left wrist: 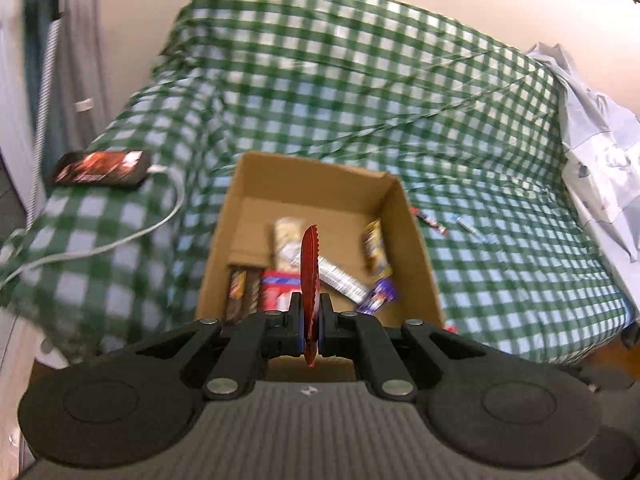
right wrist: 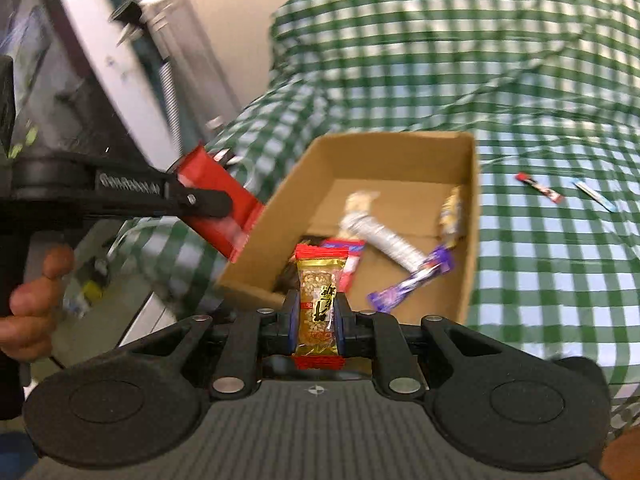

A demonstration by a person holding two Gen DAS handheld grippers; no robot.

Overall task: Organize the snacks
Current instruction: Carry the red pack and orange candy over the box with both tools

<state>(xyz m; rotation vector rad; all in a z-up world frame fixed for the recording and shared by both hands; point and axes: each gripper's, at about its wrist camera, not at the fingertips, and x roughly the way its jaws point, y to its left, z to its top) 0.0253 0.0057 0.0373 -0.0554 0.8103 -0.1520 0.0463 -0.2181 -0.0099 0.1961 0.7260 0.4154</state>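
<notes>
The red packet [left wrist: 310,280] stands on its thin edge, pinched tight by the left gripper [left wrist: 310,316]. The right gripper [right wrist: 318,316] pinches a gold sesame bar [right wrist: 319,300] between its fingers [right wrist: 290,312]. Both hang over the cardboard box [right wrist: 474,216] of snacks on the green checked sofa [right wrist: 520,80].

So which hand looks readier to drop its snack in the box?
Probably the right gripper: its sesame bar hangs at the box rim, while the left's red packet sits outside the wall.
</notes>
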